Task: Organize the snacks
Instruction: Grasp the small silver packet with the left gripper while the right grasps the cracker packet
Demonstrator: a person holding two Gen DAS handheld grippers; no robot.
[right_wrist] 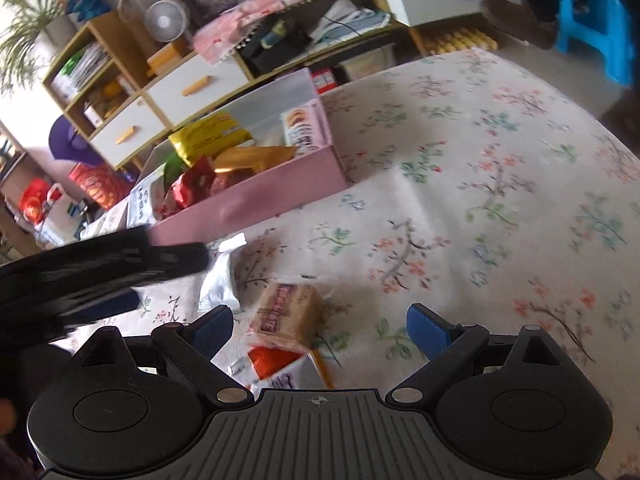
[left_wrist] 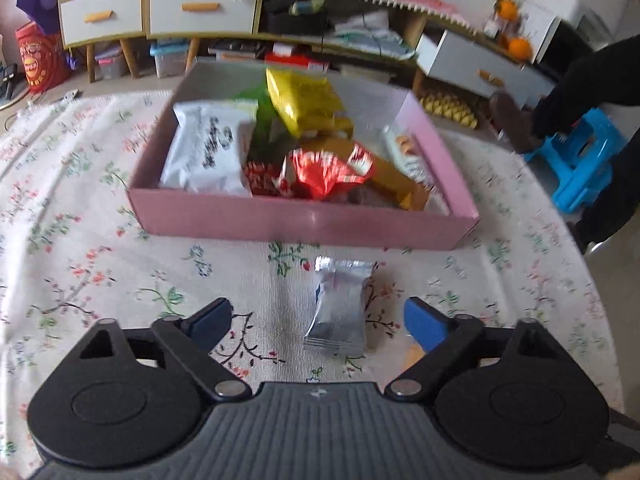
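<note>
Floral tablecloth carries pink box, silver packet, tan packet.

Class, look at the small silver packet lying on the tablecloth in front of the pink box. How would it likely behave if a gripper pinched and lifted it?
The silver packet looks puffy and crinkled, so it would probably squash a little when pinched. Its glossy film may be slippery. It seems light for its size and lies flat, so it is unlikely to roll. The left gripper stands open around it.

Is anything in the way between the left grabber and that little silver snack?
No. The silver snack packet lies on the flowered cloth right ahead of the left gripper, whose jaws are open wide. Only bare cloth lies between them. The pink box sits just beyond the packet.
</note>
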